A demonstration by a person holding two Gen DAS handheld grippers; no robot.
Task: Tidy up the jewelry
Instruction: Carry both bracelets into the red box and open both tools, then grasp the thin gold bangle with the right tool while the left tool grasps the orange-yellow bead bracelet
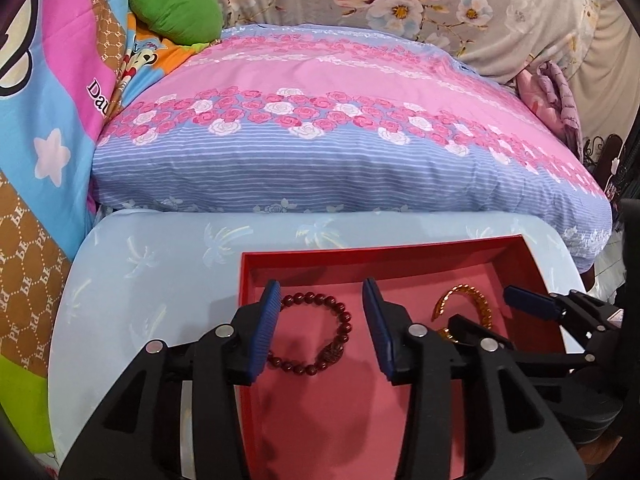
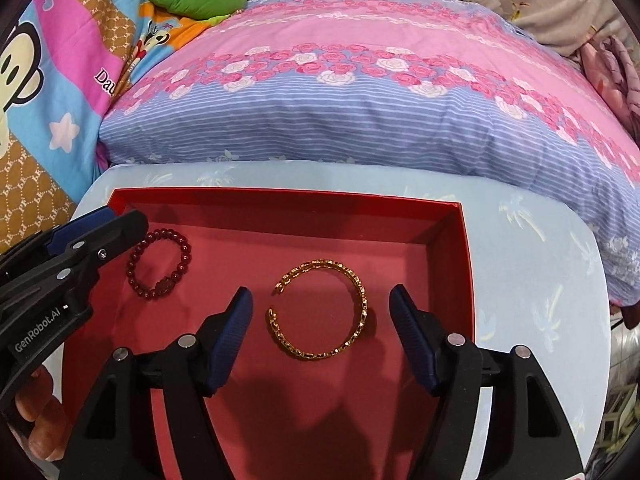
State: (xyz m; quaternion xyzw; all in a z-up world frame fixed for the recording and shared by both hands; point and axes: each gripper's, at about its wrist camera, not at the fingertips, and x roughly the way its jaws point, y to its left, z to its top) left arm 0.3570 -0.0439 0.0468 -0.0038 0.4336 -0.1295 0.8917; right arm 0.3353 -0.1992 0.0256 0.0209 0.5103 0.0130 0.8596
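A dark red bead bracelet (image 1: 316, 334) lies flat in the red box (image 1: 384, 254), between the fingers of my open left gripper (image 1: 322, 326), which hovers over it. It also shows in the right wrist view (image 2: 160, 266). A gold open bangle (image 2: 320, 310) lies in the red box (image 2: 280, 196), between the fingers of my open right gripper (image 2: 320, 328). In the left wrist view the bangle (image 1: 468, 300) is partly hidden by the right gripper (image 1: 488, 312). The left gripper (image 2: 86, 226) enters the right wrist view at the left edge.
The box rests on a pale blue tray table (image 1: 160, 264) with rounded corners. A pink and blue floral pillow (image 1: 340, 128) lies just behind it. A cartoon-print blanket (image 1: 52, 128) and a green cushion (image 1: 176, 4) are at the left.
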